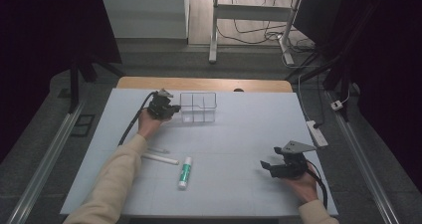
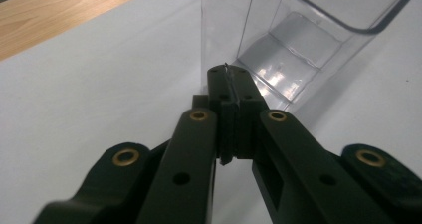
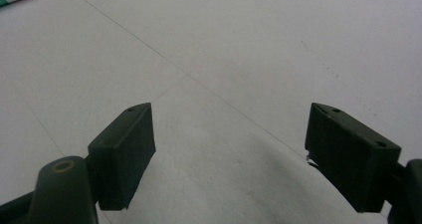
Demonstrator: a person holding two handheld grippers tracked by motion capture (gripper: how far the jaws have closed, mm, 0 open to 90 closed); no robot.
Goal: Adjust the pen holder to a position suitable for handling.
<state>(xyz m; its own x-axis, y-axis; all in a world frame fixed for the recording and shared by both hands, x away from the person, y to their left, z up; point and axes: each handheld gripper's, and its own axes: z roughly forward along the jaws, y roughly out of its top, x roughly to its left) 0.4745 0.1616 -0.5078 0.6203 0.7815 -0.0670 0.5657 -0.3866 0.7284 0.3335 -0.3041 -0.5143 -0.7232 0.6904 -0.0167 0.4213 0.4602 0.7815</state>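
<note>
A clear plastic container (image 1: 198,107) with inner dividers stands at the far middle of the white table (image 1: 239,134). My left gripper (image 1: 174,109) is right beside its left end. In the left gripper view the left gripper (image 2: 231,77) is shut, pads pressed together, with the tips at the near corner of the container (image 2: 278,45). I cannot tell whether the wall is pinched. My right gripper (image 1: 267,165) rests low at the near right, pointing left. In the right gripper view the right gripper (image 3: 239,144) is open over bare table with nothing between its pads.
A white and green tube (image 1: 185,172) lies near the front middle. A white stick (image 1: 160,158) and a small clear piece (image 1: 159,150) lie just left of it, beside the left forearm. A power strip (image 1: 317,133) sits at the table's right edge.
</note>
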